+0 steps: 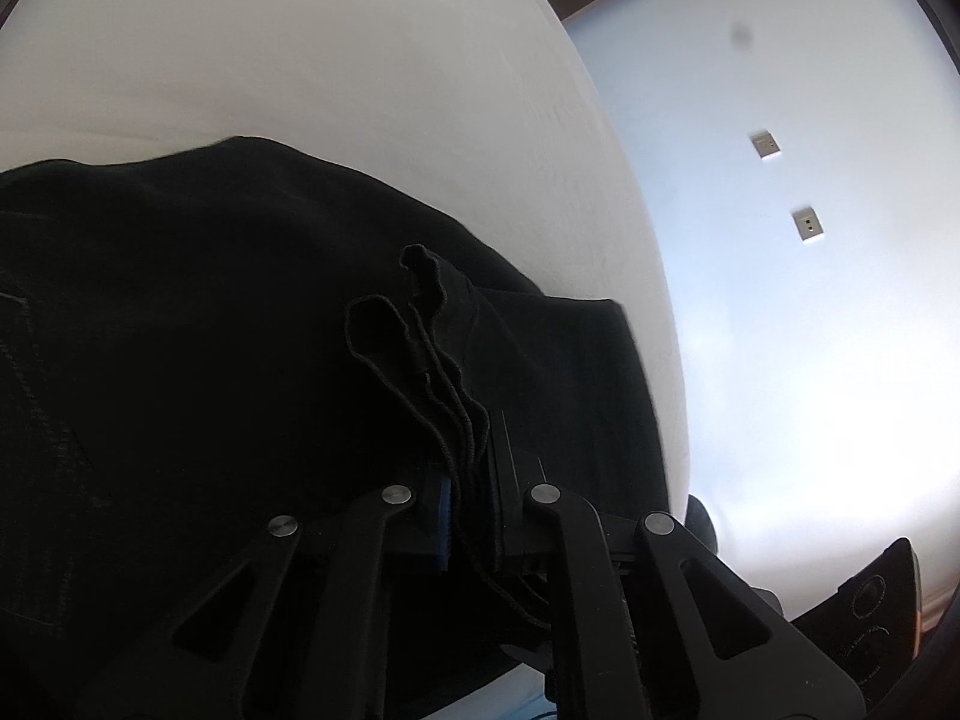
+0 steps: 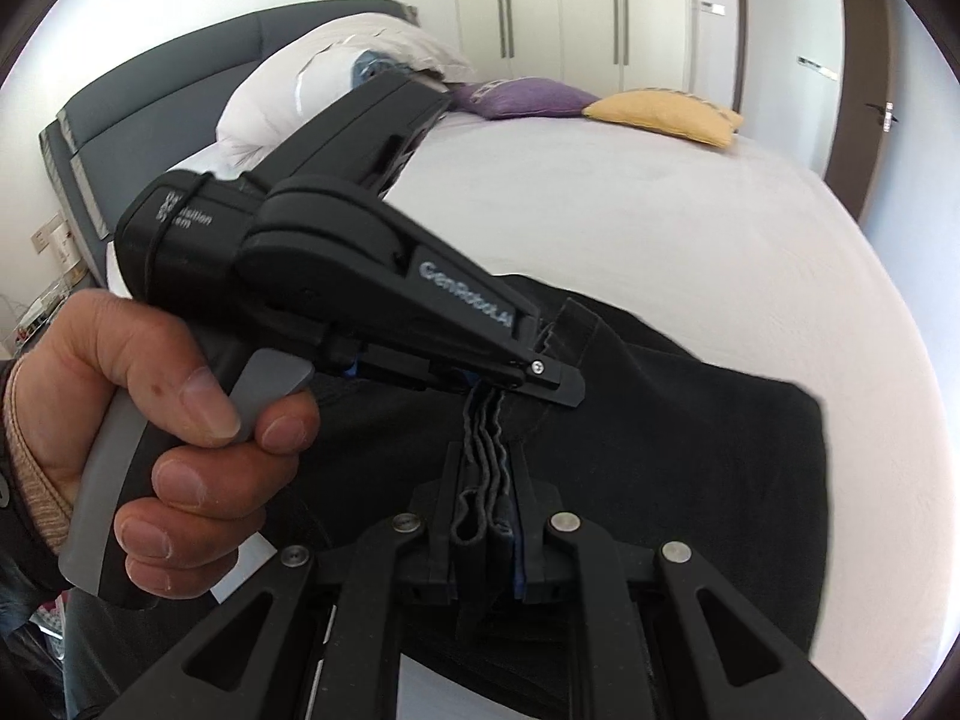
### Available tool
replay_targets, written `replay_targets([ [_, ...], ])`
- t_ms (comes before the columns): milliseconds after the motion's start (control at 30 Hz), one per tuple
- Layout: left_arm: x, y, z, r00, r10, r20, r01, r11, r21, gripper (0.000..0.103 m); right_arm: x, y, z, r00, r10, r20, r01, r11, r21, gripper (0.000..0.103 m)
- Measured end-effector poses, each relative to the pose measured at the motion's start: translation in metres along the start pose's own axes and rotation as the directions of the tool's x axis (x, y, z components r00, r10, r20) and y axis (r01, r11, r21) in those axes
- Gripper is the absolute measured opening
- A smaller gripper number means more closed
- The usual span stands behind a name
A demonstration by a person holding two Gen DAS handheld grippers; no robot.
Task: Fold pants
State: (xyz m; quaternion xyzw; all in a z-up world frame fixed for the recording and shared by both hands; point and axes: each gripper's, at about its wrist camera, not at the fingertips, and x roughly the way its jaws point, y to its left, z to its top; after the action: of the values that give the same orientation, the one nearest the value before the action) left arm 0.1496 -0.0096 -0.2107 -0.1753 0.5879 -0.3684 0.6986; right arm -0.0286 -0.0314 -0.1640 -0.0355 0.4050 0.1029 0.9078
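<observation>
The black pants lie on the white bed, and the fold looks to be in its middle stage: several layers of hem or waistband edge are already stacked together, so at least one doubling seems done, while the bulk of the cloth still spreads wide and loose over the mattress. A further fold and a smoothing out appear to be left.

In the right wrist view, the right hand-held gripper is clamped on a bunch of stacked fabric edges, which stand up between its pads at 6 o'clock. Just above, toward the middle of the picture, the left hand-held gripper comes in from 9 o'clock, carried by the person's hand, and it bites the same ridge of edges a little farther along. The two grips sit close together, nearly touching.

In the left wrist view, the left hand-held gripper is closed on the layered edges, whose wavy rims rise toward 12 o'clock. The rest of the pants spreads toward 9 o'clock, and the bed fills the upper left.
</observation>
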Motion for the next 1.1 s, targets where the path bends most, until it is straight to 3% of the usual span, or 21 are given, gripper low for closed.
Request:
replay_targets([
  [233,-0.040,0.062,-0.007,0.997,0.071,0.025,-0.070,0.996,-0.051,0.007,0.038,0.044,0.017,0.997,0.061,-0.042,-0.063,0.998,-0.030,0.013],
  [533,-0.039,0.083,-0.010,0.993,0.114,0.013,-0.113,0.992,-0.052,0.007,0.069,0.055,0.016,0.992,0.070,-0.107,-0.073,0.997,-0.019,0.014],
  [600,-0.026,0.075,-0.002,0.994,0.112,0.012,-0.111,0.992,-0.059,0.007,0.073,0.053,0.015,0.990,0.080,-0.118,-0.083,0.996,-0.014,0.019],
  [667,-0.025,0.073,0.000,0.994,0.108,0.015,-0.107,0.992,-0.067,0.009,0.078,0.053,0.014,0.981,0.123,-0.148,-0.125,0.992,-0.004,0.038],
  [733,-0.028,0.073,0.003,0.993,0.119,0.023,-0.117,0.991,-0.063,0.015,0.078,0.052,0.015,0.965,0.198,-0.171,-0.194,0.980,0.039,0.044],
  [867,-0.054,0.075,0.004,0.970,0.233,0.071,-0.230,0.972,-0.056,0.016,0.047,0.025,0.006,0.918,0.372,-0.138,-0.350,0.923,0.160,0.047],
  [1000,-0.100,0.083,-0.006,0.929,0.353,0.108,-0.349,0.935,-0.053,0.016,0.011,-0.023,-0.003,0.898,0.435,-0.065,-0.404,0.876,0.264,0.047],
  [1033,-0.105,0.078,-0.008,0.927,0.351,0.131,-0.348,0.936,-0.048,0.016,0.003,-0.040,-0.002,0.897,0.440,-0.041,-0.410,0.864,0.290,0.047],
  [1100,-0.111,0.056,-0.014,0.940,0.289,0.179,-0.292,0.956,-0.013,0.016,-0.009,-0.085,-0.003,0.891,0.454,0.021,-0.431,0.831,0.352,0.047],
])
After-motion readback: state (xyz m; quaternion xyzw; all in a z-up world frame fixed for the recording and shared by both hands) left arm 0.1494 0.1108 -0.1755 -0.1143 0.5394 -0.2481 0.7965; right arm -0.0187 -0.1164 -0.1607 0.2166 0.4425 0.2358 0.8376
